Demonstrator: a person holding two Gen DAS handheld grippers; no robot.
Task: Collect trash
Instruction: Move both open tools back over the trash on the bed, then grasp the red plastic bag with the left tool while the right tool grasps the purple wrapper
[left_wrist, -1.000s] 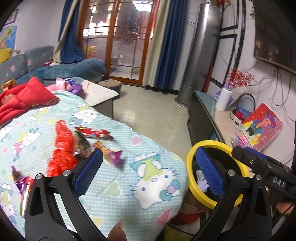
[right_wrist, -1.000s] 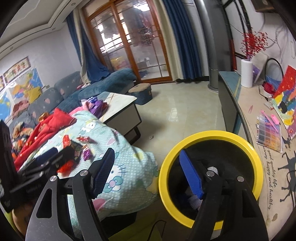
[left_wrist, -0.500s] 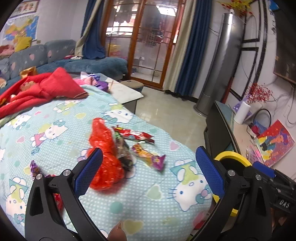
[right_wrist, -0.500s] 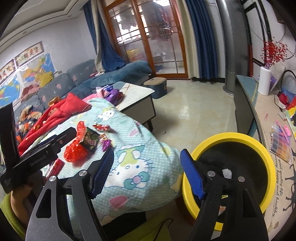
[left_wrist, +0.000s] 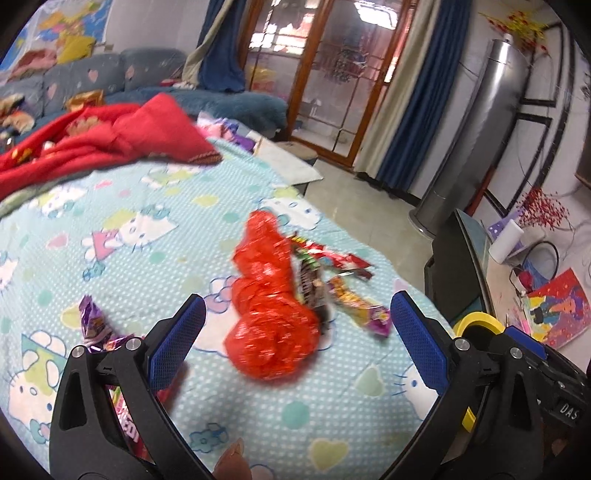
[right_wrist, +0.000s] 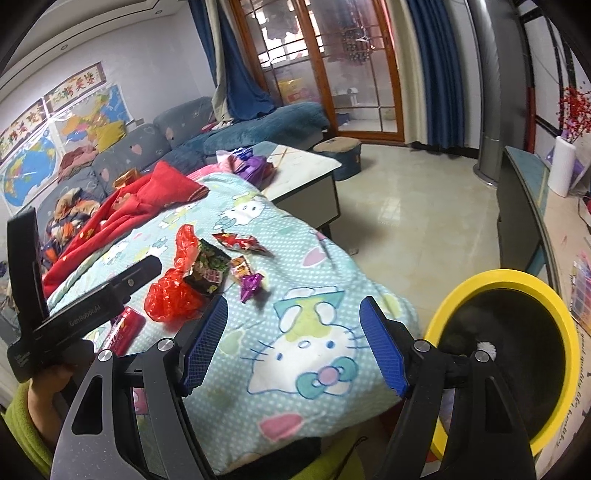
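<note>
Now both grippers' jaws wide and empty, left gripper (left_wrist: 293, 345) nearer the seemingly crumpled red bag (left_wrist: 271, 306) than before.

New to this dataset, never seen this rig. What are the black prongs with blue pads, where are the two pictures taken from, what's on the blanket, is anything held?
No robot here: a person holds a hand-held two-finger gripper in each hand, each with a fisheye camera looking along its fingers. One picture is from the left gripper, the other from the right gripper; the right view also shows the left tool's black body. Both stand open and hold nothing.

On the pale blue cartoon-cat blanket lie a crumpled red plastic bag, a dark snack packet, a red snack wrapper, a yellow and purple candy wrapper, and a purple foil wrapper. Beside the blanket stands a yellow-rimmed black bin, presumably for the trash.
</note>
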